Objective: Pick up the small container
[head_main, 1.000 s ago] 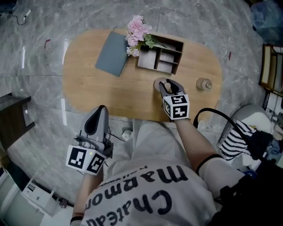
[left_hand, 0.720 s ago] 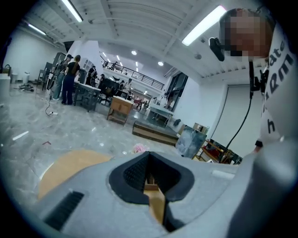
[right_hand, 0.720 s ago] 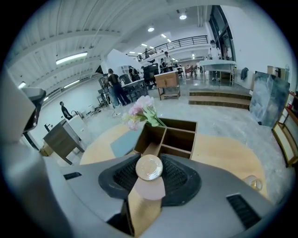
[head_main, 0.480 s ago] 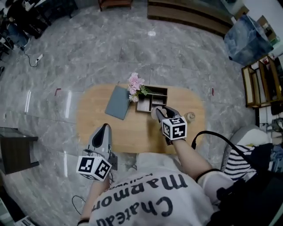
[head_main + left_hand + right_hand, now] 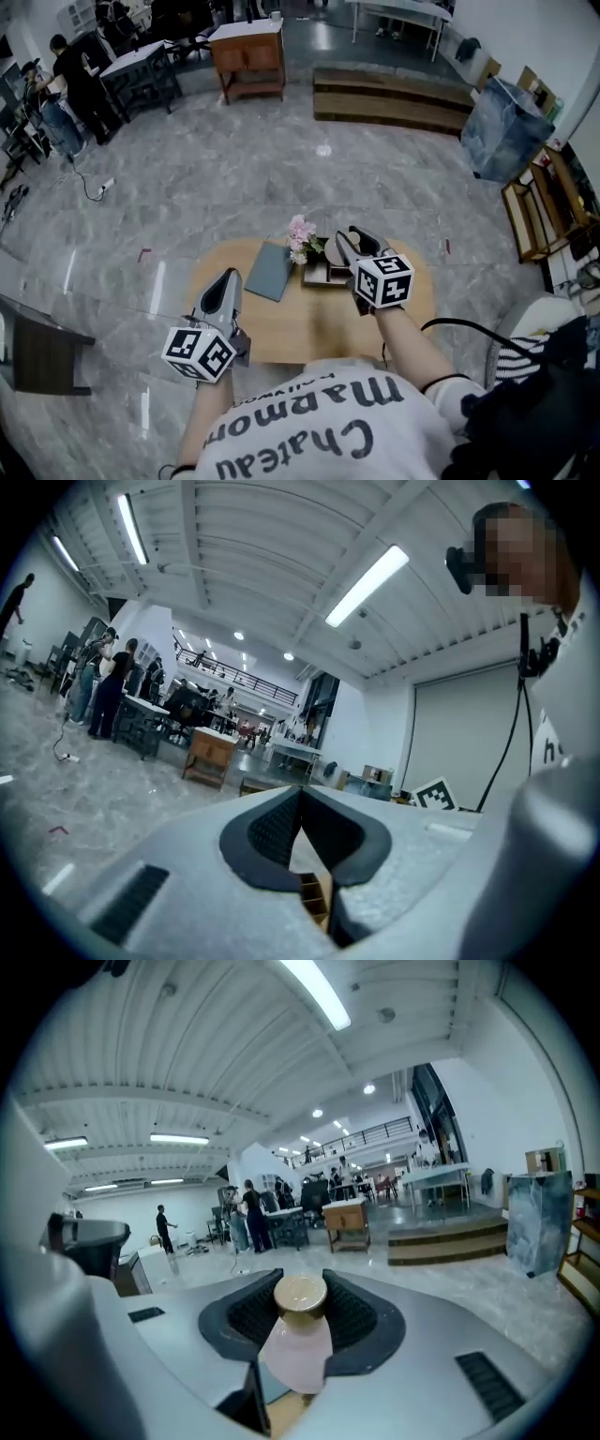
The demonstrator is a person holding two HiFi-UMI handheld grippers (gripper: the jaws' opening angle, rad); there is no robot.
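The small container (image 5: 300, 1335) is a pale pink jar with a tan lid (image 5: 300, 1295). My right gripper (image 5: 300, 1290) is shut on it, pads pressing just below the lid. In the head view the right gripper (image 5: 355, 241) hangs high above the wooden table (image 5: 281, 330), over its far edge, and hides the jar. My left gripper (image 5: 225, 281) hovers at the table's near left, and the left gripper (image 5: 300, 792) shows its pads pressed together, holding nothing.
On the table lie a grey notebook (image 5: 270, 271), pink flowers (image 5: 300, 232) and a wooden compartment box (image 5: 322, 276). Marble floor surrounds it. Wooden steps (image 5: 394, 94) and a cabinet (image 5: 247, 54) stand far back, people (image 5: 70, 70) at back left, a shelf (image 5: 527, 211) at right.
Both grippers have risen well above the table, the right one carrying the jar. The head view has also risen, so the table looks smaller and more of the hall shows.
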